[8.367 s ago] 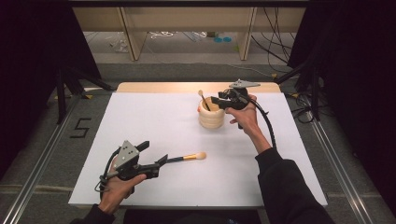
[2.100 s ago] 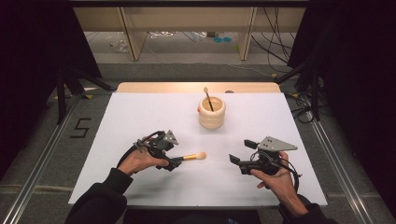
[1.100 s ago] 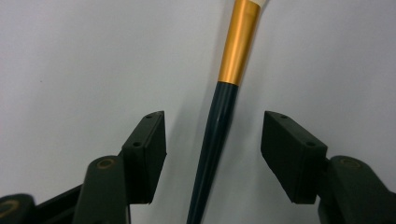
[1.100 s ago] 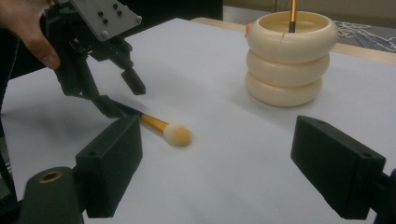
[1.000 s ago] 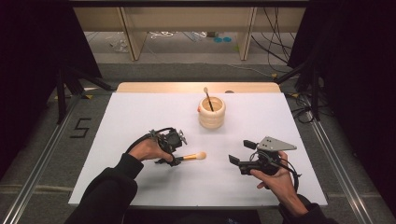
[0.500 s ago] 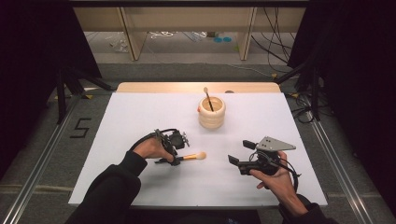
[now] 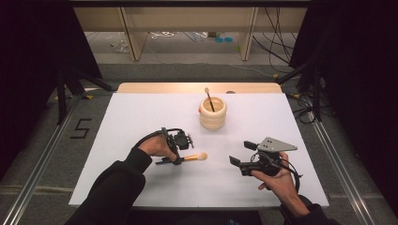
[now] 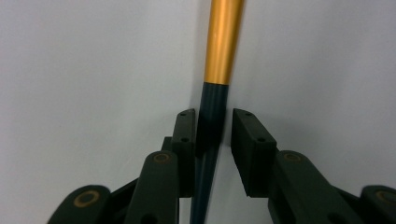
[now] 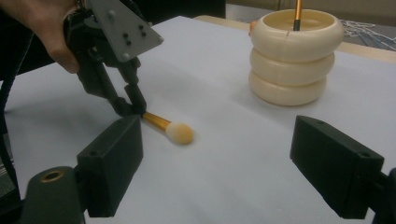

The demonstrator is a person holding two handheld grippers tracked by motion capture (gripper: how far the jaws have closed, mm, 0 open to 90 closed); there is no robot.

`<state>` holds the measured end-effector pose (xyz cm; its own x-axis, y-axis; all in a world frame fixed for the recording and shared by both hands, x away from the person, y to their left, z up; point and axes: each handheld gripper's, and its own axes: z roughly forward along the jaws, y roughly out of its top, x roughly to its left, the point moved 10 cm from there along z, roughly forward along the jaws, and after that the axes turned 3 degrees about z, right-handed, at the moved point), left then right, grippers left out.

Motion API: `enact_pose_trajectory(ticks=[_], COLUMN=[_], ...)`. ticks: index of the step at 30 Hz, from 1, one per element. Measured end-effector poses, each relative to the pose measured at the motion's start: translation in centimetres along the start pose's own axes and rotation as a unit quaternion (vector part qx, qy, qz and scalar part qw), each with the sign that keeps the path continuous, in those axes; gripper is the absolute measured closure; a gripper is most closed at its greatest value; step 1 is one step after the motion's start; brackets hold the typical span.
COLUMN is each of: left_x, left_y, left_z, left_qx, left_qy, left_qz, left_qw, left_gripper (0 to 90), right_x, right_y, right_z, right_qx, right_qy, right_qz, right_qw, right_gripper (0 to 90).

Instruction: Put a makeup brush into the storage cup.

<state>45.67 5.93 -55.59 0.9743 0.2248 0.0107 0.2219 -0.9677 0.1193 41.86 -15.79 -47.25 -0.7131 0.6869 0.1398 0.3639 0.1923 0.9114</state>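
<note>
My left gripper (image 7: 180, 149) straddles the brush (image 7: 193, 157) lying flat just ahead of it: dark handle (image 8: 208, 135) between barely parted jaws, gold ferrule, pale fluffy tip (image 9: 179, 132). My right gripper (image 7: 239, 162) hangs released, jaws wide. Its view shows the ribbed cream holder (image 9: 293, 56) up close. White tabletop (image 7: 141, 112), dark curtains.

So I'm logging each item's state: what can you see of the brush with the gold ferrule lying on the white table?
The makeup brush with a gold metal ferrule has a dark handle and a pale fluffy head. It lies flat on the white table, head pointing right. The left gripper straddles the handle, one jaw touching, the other slightly apart.
</note>
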Motion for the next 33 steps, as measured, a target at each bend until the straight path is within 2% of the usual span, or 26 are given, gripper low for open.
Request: enact_pose_trajectory(ticks=[2,4,5,14,16,19,20,21,23,28,33], left_x=[0.0,0.2,0.1,0.2,0.2,0.1,0.0,0.2,0.1,0.6,1.0], left_y=[0.0,0.0,0.0,0.1,0.1,0.1,0.1,0.2,0.3,0.5,0.6], left_z=[0.0,0.0,0.0,0.1,0.0,0.0,-0.1,-0.2,-0.5,-1.5,-2.1], left_qx=[0.006,0.009,0.011,0.02,0.023,0.021,0.017,0.013,-0.001,-0.031,-0.05], left_qy=[-0.003,-0.004,-0.01,-0.014,-0.013,-0.014,-0.019,-0.016,-0.018,-0.011,-0.003], left_qz=[-0.005,0.0,-0.008,-0.014,-0.01,-0.009,-0.011,-0.005,-0.013,-0.019,-0.025], left_qw=[1.0,0.9999,0.9999,0.9996,0.9996,0.9996,0.9996,0.9998,0.9997,0.9993,0.9984], left_gripper=[73.1,74.6,75.2,77.9,78.0,78.2,78.2,78.2,78.3,78.3,78.3], right_x=[0.0,0.1,0.1,0.1,0.1,0.1,0.1,0.1,0.1,0.1,0.1], right_y=[0.0,0.0,0.0,0.0,-0.1,0.0,0.0,0.0,0.0,0.0,-0.2], right_z=[0.0,0.0,0.0,0.0,-0.1,0.0,0.0,0.0,0.0,0.0,-0.1], right_qx=[0.001,0.001,0.001,0.002,0.008,0.001,0.001,0.001,0.001,0.001,0.011], right_qy=[0.001,0.001,0.002,0.003,0.002,0.003,0.003,0.003,0.003,0.003,0.001], right_qz=[0.0,0.0,0.0,0.0,-0.002,0.0,0.0,0.0,0.0,0.0,0.0], right_qw=[1.0,1.0,1.0,1.0,1.0,1.0,1.0,1.0,1.0,1.0,0.9999], right_gripper=[17.9,17.9,17.9,18.0,18.0,18.0,18.0,18.0,18.0,18.0,18.0])
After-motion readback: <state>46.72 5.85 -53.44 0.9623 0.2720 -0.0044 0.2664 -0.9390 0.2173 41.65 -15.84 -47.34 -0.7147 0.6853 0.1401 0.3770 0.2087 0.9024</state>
